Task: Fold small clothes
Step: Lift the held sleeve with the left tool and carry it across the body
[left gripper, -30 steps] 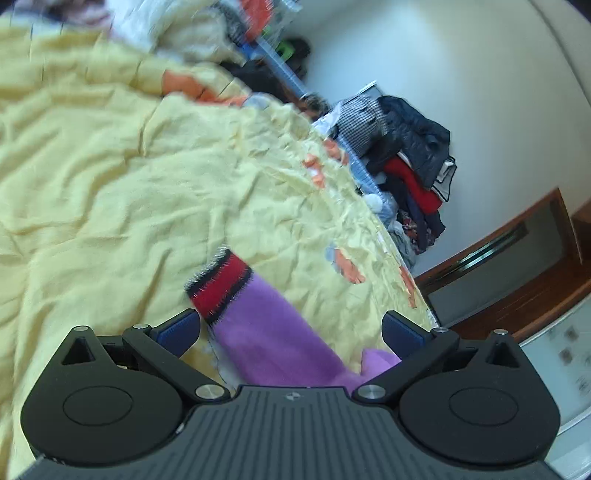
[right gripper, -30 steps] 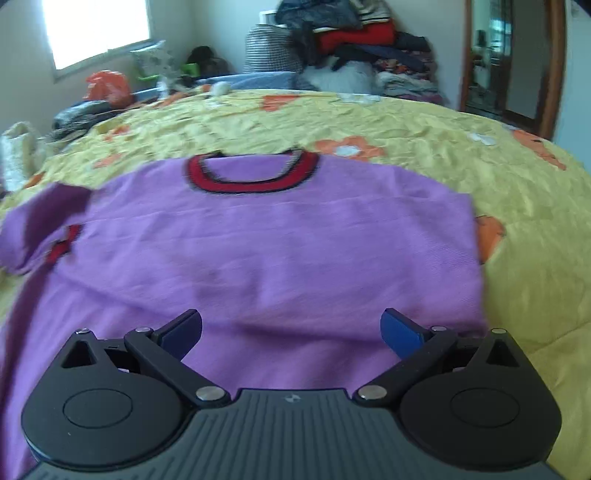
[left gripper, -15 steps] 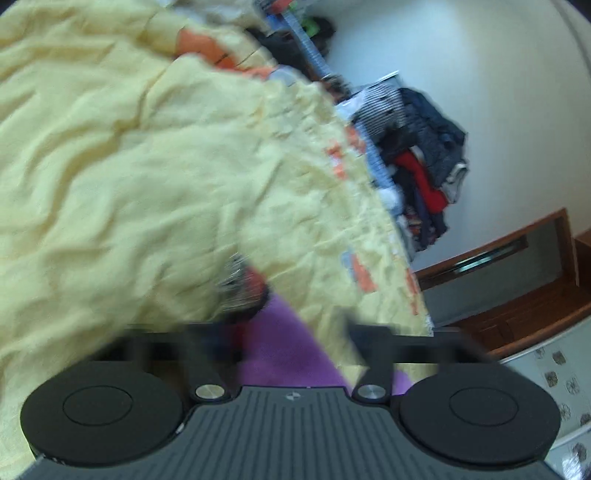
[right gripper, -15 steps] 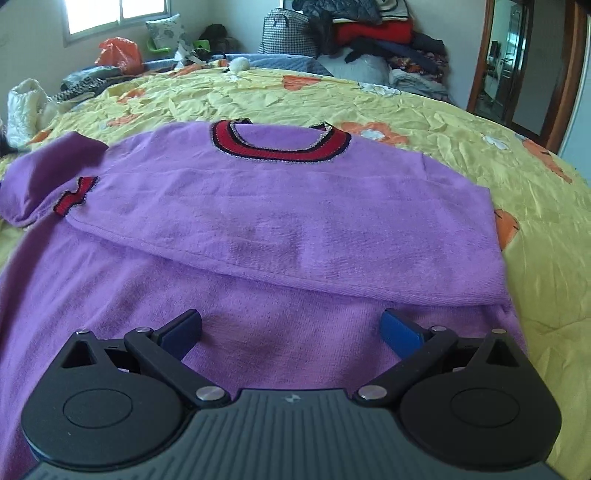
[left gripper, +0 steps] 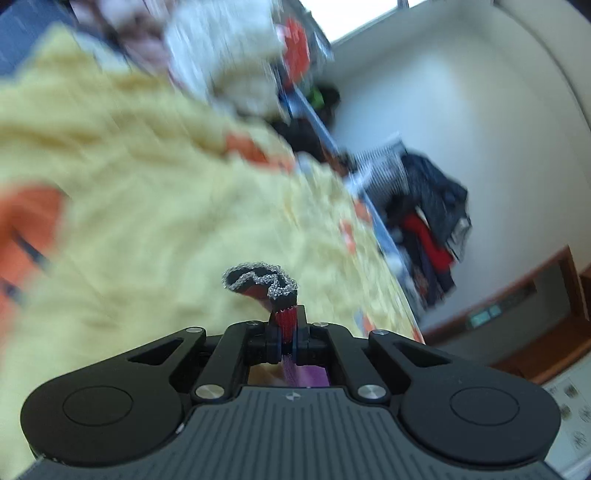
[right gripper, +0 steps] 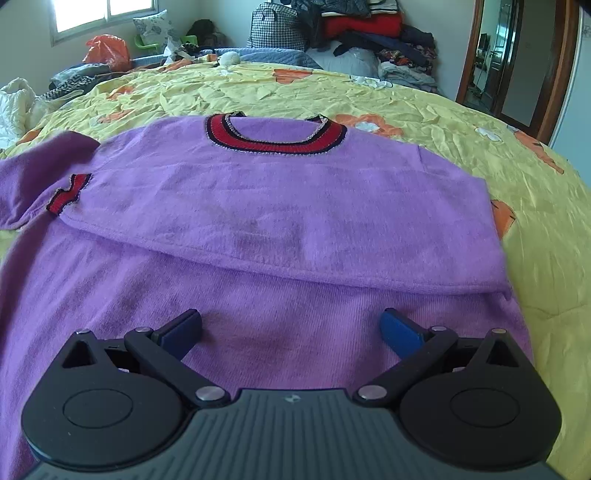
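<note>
Now my left gripper [left gripper: 287,334] is clamped on the sleeve cuff [left gripper: 271,291] of the purple sweater [right gripper: 295,199] lying mid-bed, collar toward the far edge; right gripper [right gripper: 291,328] hovers open over its hem.

I take the sweater [right gripper: 280,206] as my landmark: it lies flat on the bed [right gripper: 461,122], collar [right gripper: 275,138] at its far end. Its near part is folded over the rest, the fold edge running across before my right gripper [right gripper: 291,328], which hangs over the sweater's near end. A cuff [right gripper: 68,194] rests on the sweater's left edge. Behind the sweater, past the bed's far side, sits a pile of clothes [right gripper: 354,29]; right of that stands a door [right gripper: 517,62]. My left gripper [left gripper: 286,332] holds another cuff [left gripper: 264,284] above the bed
</note>
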Demonstrator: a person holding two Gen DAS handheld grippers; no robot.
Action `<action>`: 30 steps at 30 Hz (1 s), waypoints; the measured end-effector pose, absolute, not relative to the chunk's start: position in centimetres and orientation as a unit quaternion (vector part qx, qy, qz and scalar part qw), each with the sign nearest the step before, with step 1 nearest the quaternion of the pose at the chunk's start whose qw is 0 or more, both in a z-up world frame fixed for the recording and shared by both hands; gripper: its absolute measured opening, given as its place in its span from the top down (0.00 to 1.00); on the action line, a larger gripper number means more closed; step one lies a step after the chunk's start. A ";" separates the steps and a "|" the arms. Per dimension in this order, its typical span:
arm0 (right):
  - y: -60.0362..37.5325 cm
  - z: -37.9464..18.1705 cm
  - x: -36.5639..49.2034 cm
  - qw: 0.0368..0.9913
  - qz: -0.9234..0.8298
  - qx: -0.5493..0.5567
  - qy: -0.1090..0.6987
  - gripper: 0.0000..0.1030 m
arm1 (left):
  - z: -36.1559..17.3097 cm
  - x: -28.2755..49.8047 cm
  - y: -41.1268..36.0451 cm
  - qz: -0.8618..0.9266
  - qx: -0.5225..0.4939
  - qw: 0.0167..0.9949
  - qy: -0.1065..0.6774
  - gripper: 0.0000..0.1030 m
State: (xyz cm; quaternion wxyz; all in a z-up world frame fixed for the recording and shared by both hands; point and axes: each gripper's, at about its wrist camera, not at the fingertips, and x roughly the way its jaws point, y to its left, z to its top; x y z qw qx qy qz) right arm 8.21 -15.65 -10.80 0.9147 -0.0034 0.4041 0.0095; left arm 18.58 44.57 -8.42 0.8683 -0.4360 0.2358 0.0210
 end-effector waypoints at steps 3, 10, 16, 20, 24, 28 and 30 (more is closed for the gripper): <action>-15.4 -10.8 7.8 0.912 0.009 -0.002 0.409 0.00 | -7.3 15.7 47.0 0.055 -0.430 0.878 0.203 0.96; -13.7 -10.7 6.9 0.909 0.022 -0.013 0.417 0.00 | -4.7 7.8 50.1 0.114 -0.425 0.891 0.108 0.96; -13.7 -10.9 6.5 0.911 0.022 -0.005 0.412 0.00 | -4.2 3.7 51.0 0.155 -0.425 0.888 0.088 0.96; -13.5 -11.0 6.4 0.913 0.018 -0.003 0.407 0.00 | -7.0 4.2 52.0 0.171 -0.452 0.864 0.145 0.96; -13.5 -10.9 6.3 0.911 0.024 -0.006 0.412 0.00 | -5.5 5.8 49.2 0.122 -0.442 0.875 0.154 0.96; -13.6 -10.7 5.8 0.907 0.020 -0.007 0.422 0.00 | 0.6 9.4 41.7 0.026 -0.386 0.907 0.169 0.96; -13.5 -10.6 5.1 0.907 0.018 -0.015 0.421 0.00 | 3.1 11.5 36.6 -0.021 -0.359 0.914 0.189 0.96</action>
